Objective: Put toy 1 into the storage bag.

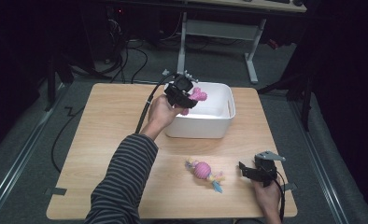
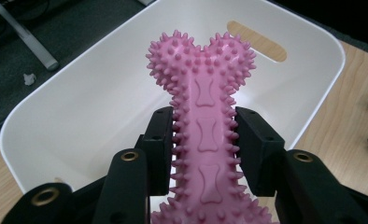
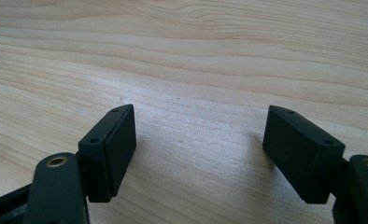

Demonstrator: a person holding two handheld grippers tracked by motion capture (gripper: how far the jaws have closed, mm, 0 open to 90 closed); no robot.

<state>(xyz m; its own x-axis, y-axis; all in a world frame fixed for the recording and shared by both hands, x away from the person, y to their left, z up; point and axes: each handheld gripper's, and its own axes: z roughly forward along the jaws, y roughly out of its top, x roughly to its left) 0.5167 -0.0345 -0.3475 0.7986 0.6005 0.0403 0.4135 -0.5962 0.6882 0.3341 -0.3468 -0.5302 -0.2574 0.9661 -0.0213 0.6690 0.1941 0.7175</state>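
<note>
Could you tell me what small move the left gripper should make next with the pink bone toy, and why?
Probably open the left gripper to drop the pink spiky bone toy. Its pads are clamped on the toy's shaft, and the toy hangs above the inside of the white bin, not touching it. Lowering a little first may soften the fall.

A spiky pink bone toy (image 2: 205, 135) is held lengthwise above the white tub (image 2: 74, 121).

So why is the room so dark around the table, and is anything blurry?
High view: light falls on the table, surroundings near black. Left gripper view: pink spiky bone sharp, white bin bright. Right gripper view: jaws cast soft shadows on the wood; the far grain is softer.
</note>
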